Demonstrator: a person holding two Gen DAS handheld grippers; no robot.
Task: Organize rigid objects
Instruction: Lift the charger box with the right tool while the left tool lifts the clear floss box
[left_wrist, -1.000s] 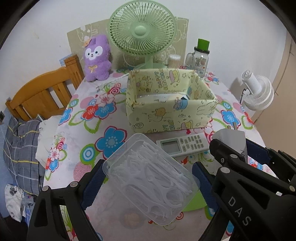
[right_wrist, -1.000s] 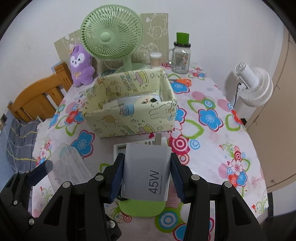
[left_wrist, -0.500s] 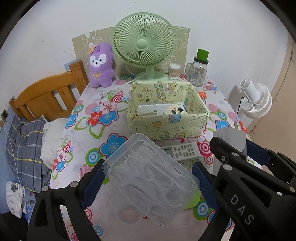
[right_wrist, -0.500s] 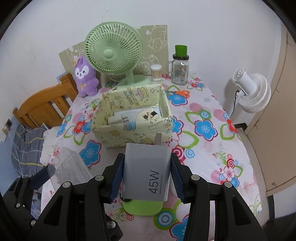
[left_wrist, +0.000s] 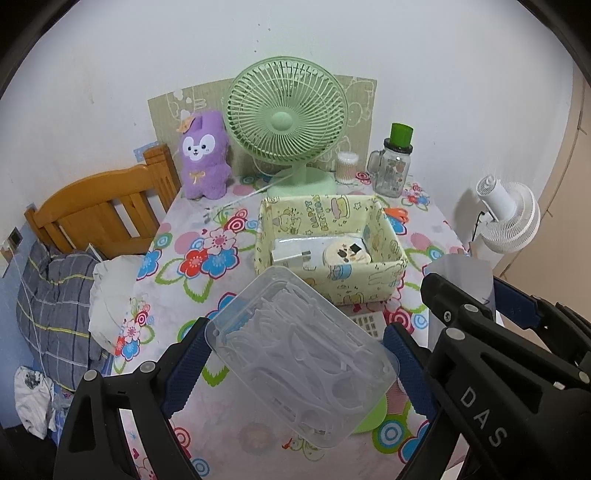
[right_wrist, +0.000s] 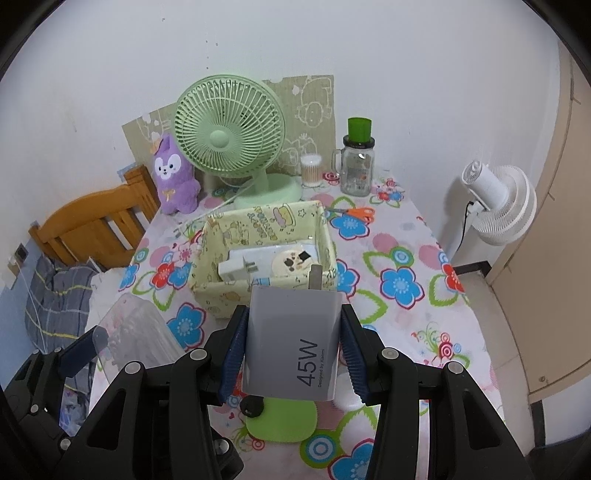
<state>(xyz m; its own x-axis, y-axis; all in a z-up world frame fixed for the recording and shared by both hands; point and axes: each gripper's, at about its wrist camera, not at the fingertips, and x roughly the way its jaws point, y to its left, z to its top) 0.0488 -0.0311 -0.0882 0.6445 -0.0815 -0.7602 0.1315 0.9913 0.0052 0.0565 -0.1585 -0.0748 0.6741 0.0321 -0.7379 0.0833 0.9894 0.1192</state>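
Nearest us, our left claw (left_wrist: 295, 365) is clenched on a clear case (left_wrist: 301, 360) of floss picks, held tilted above the table (right_wrist: 413, 306). Our right claw (right_wrist: 293, 350) grips a grey charger (right_wrist: 291, 343), prongs pointing forward. Beneath both lie a green pad (right_wrist: 282, 421) and a remote (left_wrist: 367, 323). Just beyond stands the yellow box (left_wrist: 369, 273), already holding a white plug (right_wrist: 236, 269) and a round tin (right_wrist: 291, 260). Further back are scissors (right_wrist: 354, 212), a green fan (left_wrist: 286, 125), a plush (left_wrist: 203, 155) and a jar (left_wrist: 393, 168).

We judge the risks so: the case is slick and held at its sides, so it could slip or pop open if we squeeze harder. With both claws close together, they may knock each other over the box. The charger dropped from this height could strike the tin.

Against a second ago, both claws sit higher and further back; the box looks smaller and its contents show more plainly. Both grips are unchanged.
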